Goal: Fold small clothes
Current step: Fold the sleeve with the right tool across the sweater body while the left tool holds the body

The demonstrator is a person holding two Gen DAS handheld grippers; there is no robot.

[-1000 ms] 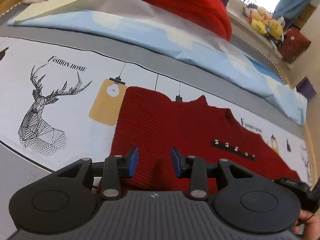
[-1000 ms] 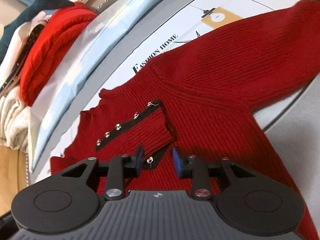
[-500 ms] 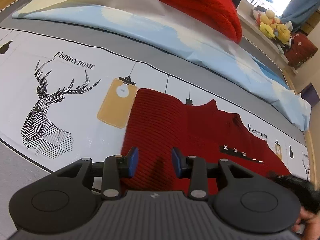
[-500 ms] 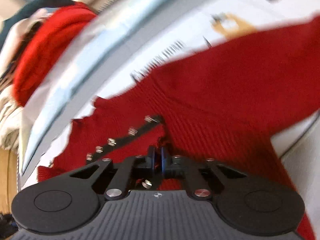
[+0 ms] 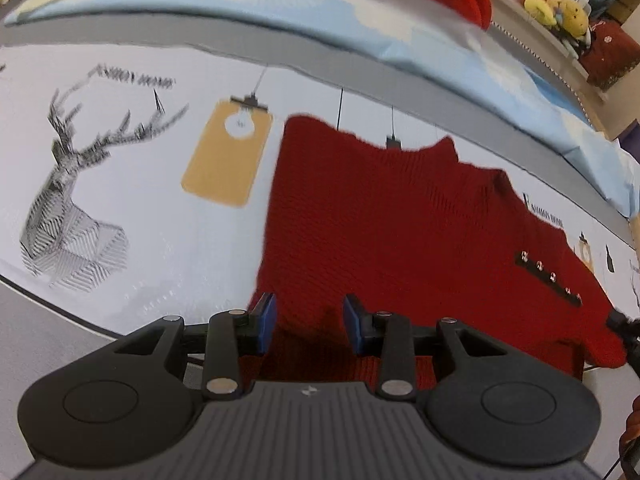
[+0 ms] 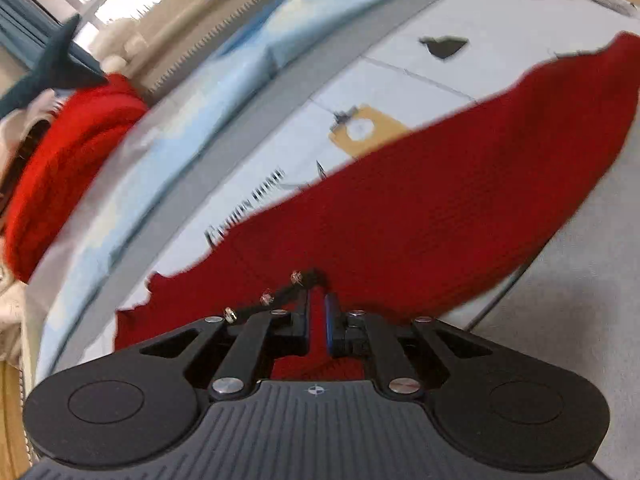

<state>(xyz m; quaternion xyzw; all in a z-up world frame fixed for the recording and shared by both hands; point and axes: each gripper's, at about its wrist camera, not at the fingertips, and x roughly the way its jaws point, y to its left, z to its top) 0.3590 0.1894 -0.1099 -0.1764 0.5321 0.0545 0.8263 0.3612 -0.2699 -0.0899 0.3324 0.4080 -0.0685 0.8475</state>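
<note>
A dark red knit sweater (image 5: 380, 216) lies spread on the printed white cloth (image 5: 140, 184). A black strip with metal snaps (image 5: 552, 278) sits near its right end. My left gripper (image 5: 309, 322) is open, its blue pads over the sweater's near edge. In the right wrist view my right gripper (image 6: 318, 318) is shut on the sweater's fabric (image 6: 420, 220) beside the snap strip (image 6: 266, 300), and the cloth rises toward the fingers there.
A light blue sheet (image 5: 320, 20) lies folded along the far side. A bright red knit pile (image 6: 68, 160) sits behind it. Plush toys (image 5: 556, 4) stand on a shelf at the far right. Grey cloth border (image 6: 592, 300) runs near me.
My right gripper has closed on the sweater by the snap strip and swung its view to the right. My left gripper has moved closer to the sweater's near edge and stays open.
</note>
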